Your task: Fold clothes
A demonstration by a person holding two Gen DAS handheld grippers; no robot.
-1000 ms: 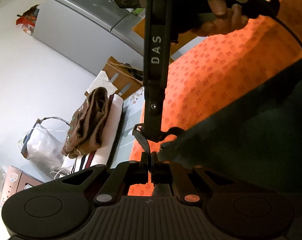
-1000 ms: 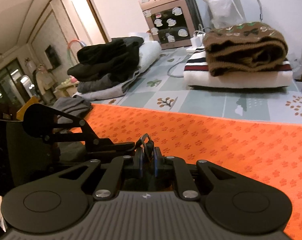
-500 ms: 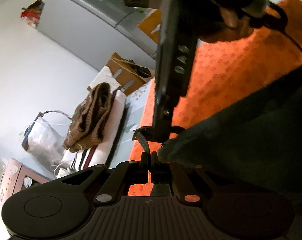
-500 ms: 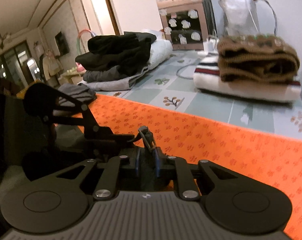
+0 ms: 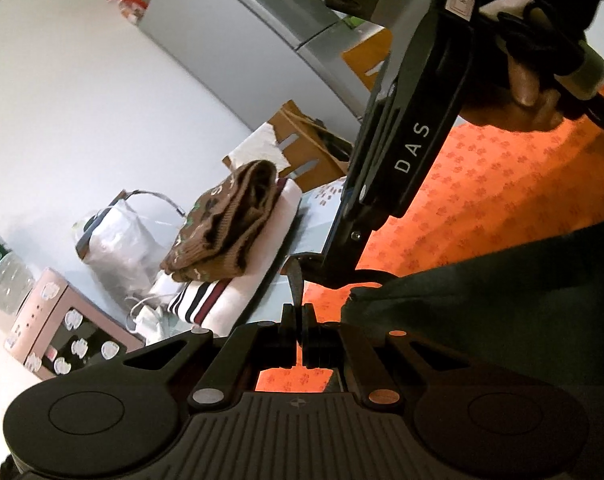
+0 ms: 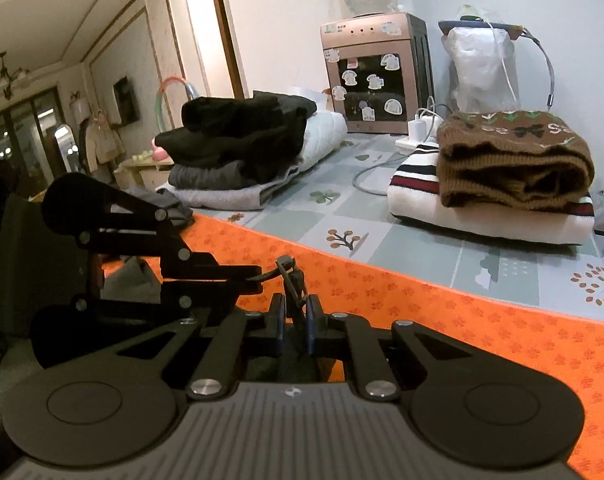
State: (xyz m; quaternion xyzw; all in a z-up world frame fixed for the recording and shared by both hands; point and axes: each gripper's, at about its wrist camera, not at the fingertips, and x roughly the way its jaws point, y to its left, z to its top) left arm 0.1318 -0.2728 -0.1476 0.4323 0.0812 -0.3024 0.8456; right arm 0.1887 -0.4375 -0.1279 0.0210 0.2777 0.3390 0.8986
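Two grippers meet over one dark garment (image 5: 501, 300). The left gripper (image 5: 298, 316) has its jaws pinched fully together on a thin dark strap or loop (image 5: 296, 280) at the garment's edge; the right gripper (image 6: 295, 320) has its jaws narrow, clamped on the same sort of strip. Just ahead of the jaws the two tools nearly touch, and the cloth hangs to the right of the left jaws, draped over the orange cover (image 5: 481, 192) on the worktop.

To fold cleanly, I would keep both pinches firm, draw the edge taut between them, then lay it flat without twisting.

Both tools tilt gently downward, the left one rolled to one side; the person's hand (image 5: 529, 92) wraps the right tool's handle above.
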